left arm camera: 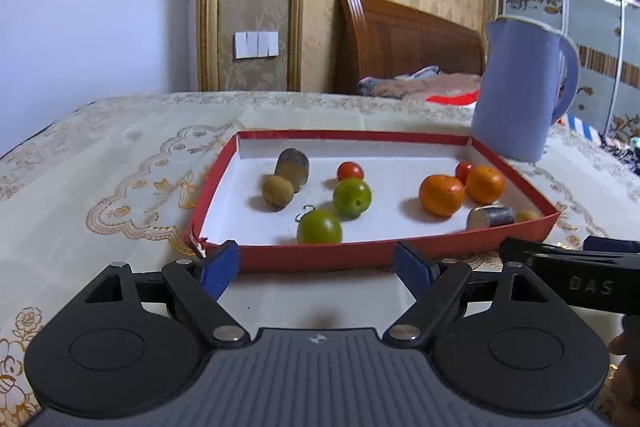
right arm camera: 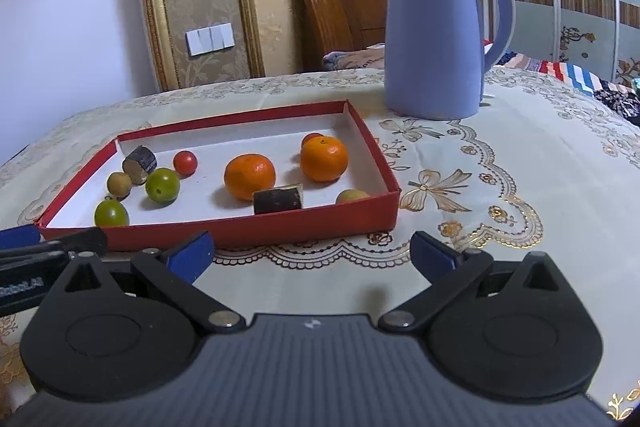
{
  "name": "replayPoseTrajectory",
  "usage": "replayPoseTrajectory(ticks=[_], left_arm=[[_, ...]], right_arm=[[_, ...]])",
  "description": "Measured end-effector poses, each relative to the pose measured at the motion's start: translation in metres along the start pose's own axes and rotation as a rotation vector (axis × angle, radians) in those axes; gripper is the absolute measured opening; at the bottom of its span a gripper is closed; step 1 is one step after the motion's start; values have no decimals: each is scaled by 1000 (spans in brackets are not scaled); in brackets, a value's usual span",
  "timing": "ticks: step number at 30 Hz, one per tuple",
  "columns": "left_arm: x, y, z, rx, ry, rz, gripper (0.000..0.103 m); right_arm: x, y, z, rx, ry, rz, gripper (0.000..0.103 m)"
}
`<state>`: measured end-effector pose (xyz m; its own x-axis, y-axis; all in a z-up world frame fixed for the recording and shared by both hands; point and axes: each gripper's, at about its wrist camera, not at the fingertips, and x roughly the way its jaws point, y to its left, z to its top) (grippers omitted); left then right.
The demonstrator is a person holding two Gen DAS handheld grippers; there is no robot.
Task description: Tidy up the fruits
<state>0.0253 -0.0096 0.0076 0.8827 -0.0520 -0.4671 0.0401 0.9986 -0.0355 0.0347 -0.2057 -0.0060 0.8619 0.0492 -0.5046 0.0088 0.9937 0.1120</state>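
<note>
Two black hand-held grippers with blue finger pads sit low over the table, both short of the box: your left gripper (left arm camera: pixel 316 263) has its jaws spread wide with nothing between them, lined up with the box's near wall, and your right gripper (right arm camera: pixel 314 255) is just as wide and empty, aimed past the box's right corner at bare cloth. Each gripper shows at the edge of the other's view, so you hold them side by side, close enough that either can reach in. Just beyond the pads lies the shallow red cardboard box with a white floor (left arm camera: pixel 320 254), and every fruit in sight is already inside it. Two glossy green round fruits (left arm camera: pixel 320 227) sit near the front left of centre; a small brownish round fruit (left arm camera: pixel 277 191) touches a dark stubby cylinder piece (left arm camera: pixel 293 167) behind them, with a small red tomato (left arm camera: pixel 350 171) near. Two orange mandarins (left arm camera: pixel 441 195) sit at the right, a second red tomato peeking out behind the farther one, while another dark cylinder (left arm camera: pixel 491 217) and a pale yellowish fruit (left arm camera: pixel 528 215) rest by the front right wall. The kinds are loosely paired but spread out, which fits either fruits gathered and sorted or a mix awaiting grouping. A tall lavender plastic kettle (right arm camera: pixel 432 39) stands on the embroidered cream tablecloth (right arm camera: pixel 520 167) behind the box's right corner, clear of your reach.
</note>
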Motion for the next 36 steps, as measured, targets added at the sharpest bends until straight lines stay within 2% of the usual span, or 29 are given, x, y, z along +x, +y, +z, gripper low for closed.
replayPoseTrajectory(ticks=[4,20,36], left_arm=[[2,-3,-1,24,14,-4,84],[-1,0,-2,13,-3,-9,84],[-1,4,-1,3,-17,38,84]], right_arm=[[1,1,0,0,-8,-9,103],[3,0,-1,5,-3,-19,103],[3,0,-2,7,-1,-25,103]])
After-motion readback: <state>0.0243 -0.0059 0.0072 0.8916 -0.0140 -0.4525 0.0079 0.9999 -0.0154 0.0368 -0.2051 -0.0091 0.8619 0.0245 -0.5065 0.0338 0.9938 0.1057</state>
